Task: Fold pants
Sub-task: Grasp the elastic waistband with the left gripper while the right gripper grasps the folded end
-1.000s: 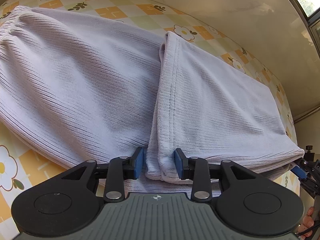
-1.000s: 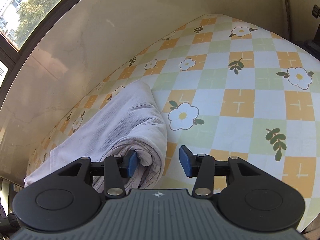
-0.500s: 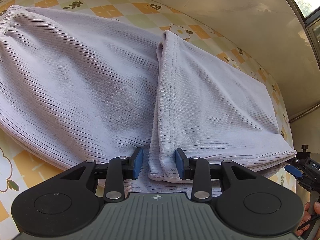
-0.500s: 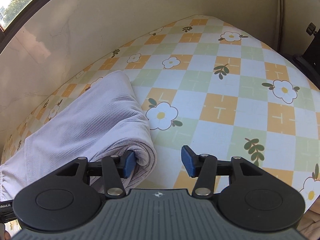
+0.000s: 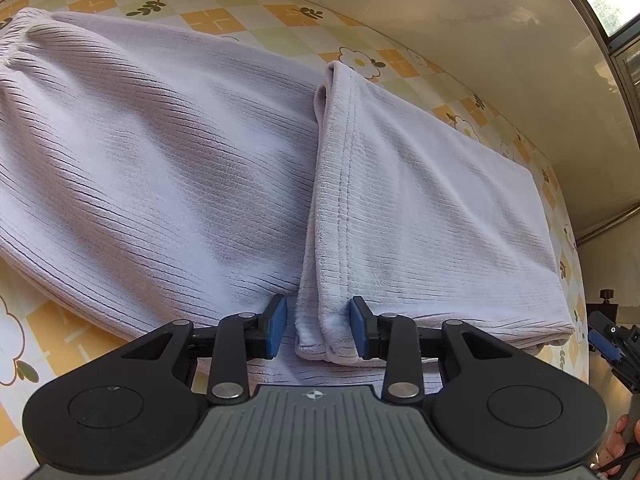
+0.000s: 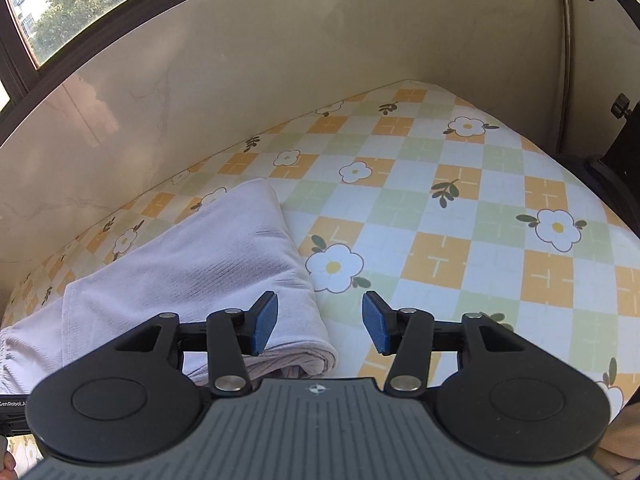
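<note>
Bright daylight, sharp frames, strong fisheye bend

Sun enters by the window (image 6: pixel 60 12) at the upper left of the right view — its panes blown out pale. The wall (image 6: pixel 280 80) carries soft glare patches, the pants (image 5: pixel 160 152) show gentle shadowed ripples, and straight edges bow toward the corners.

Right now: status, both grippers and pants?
Left gripper open, straddling hem. Right gripper open, empty, beside fold. Pants half folded. Nothing in the way.

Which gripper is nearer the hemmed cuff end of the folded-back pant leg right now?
Left. The left gripper straddles the cuff end, pads either side, apparently not pressing. The right gripper sits open at the fold end of the pants, away from the cuff.
</note>
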